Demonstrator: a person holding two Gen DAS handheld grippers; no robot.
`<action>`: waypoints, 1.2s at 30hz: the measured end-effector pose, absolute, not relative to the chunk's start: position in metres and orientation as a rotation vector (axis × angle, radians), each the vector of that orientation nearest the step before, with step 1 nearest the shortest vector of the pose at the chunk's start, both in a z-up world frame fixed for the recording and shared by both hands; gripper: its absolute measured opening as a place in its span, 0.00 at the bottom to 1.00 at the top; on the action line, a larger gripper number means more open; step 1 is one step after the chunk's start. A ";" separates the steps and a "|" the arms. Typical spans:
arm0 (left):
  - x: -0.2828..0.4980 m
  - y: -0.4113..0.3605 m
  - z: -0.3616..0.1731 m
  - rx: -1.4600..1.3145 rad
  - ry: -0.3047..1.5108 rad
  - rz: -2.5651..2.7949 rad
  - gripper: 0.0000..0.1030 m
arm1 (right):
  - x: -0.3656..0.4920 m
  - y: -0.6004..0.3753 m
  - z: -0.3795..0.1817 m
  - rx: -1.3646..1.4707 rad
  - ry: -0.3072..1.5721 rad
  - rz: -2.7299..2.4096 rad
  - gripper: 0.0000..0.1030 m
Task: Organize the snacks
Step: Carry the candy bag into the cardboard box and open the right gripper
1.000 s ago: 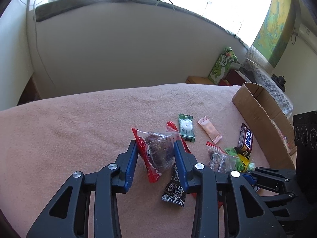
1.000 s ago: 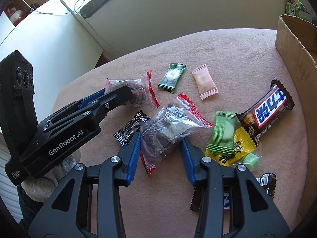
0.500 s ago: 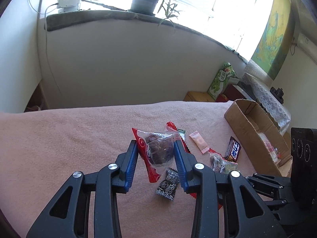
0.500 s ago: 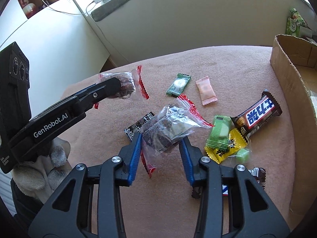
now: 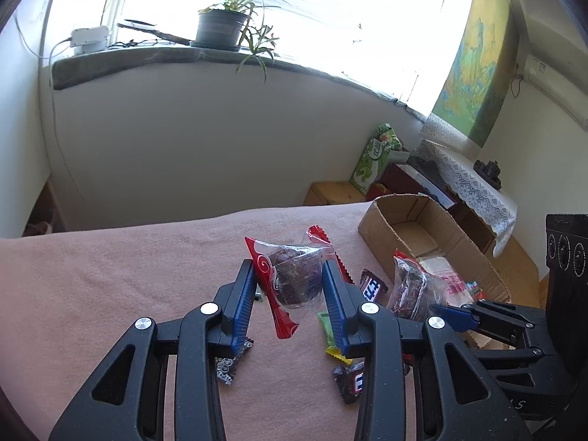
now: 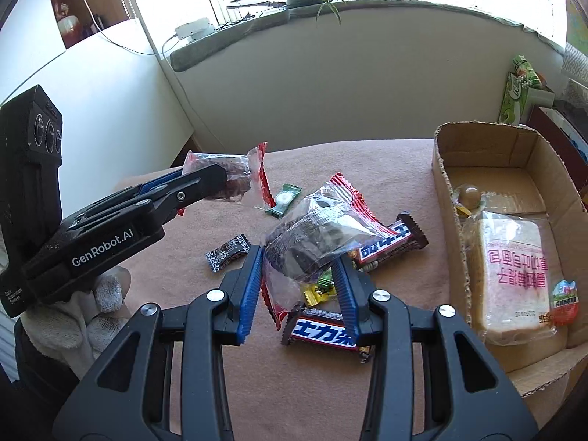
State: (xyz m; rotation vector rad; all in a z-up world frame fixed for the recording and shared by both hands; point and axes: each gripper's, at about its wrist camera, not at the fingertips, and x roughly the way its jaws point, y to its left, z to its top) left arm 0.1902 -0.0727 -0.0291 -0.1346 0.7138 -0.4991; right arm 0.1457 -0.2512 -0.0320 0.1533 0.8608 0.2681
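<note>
We have a snack in each gripper. The left gripper point(image 5: 288, 290) has its jaws closed on a clear, red-edged plastic packet with a dark cake inside point(image 5: 294, 279), and the right gripper point(image 6: 298, 279) has its jaws clamped on a second clear, red-trimmed packet of dark cake point(image 6: 316, 235). Both packets hang clear of the pink cloth-covered bench point(image 5: 110, 275), above the snacks left on it.

The goal for both, as we judge it, is the open brown cardboard box point(image 6: 496, 147) at the bench's right edge, where a wrapped slice of bread with pink lettering point(image 6: 511, 275) already lies.

To do this well, we carry the right packet first, since it is nearer the box, and keep the left one behind it so the two grippers do not cross. Each packet sticks out loosely beyond the jaws, so we lift high enough for the dangling red ends to pass over the box wall without catching. We keep the squeeze as it is: the film is slippery, and the cake looks soft enough to crush under more pressure. We release over the bare cardboard floor behind the bread, not on top of it.

Below, a brown chocolate bar with blue and white lettering point(image 6: 389, 244), another like it point(image 6: 323, 332), a small green sweet point(image 6: 284, 200) and a small black patterned sachet point(image 6: 228, 253) wait on the cloth. Whether the yellow and green wrappers under the right jaws are separate pieces we cannot quite tell.
</note>
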 end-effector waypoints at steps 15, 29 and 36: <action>0.198 -0.154 -0.021 -0.115 0.713 -0.615 0.34 | 0.167 -0.349 -0.015 0.148 0.826 0.135 0.39; 0.209 -0.214 -0.028 -0.071 0.738 -0.680 0.34 | 0.210 -0.414 -0.018 0.108 0.860 0.047 0.39; 0.214 -0.232 -0.036 -0.052 0.764 -0.705 0.34 | 0.233 -0.434 -0.025 0.092 0.882 0.012 0.39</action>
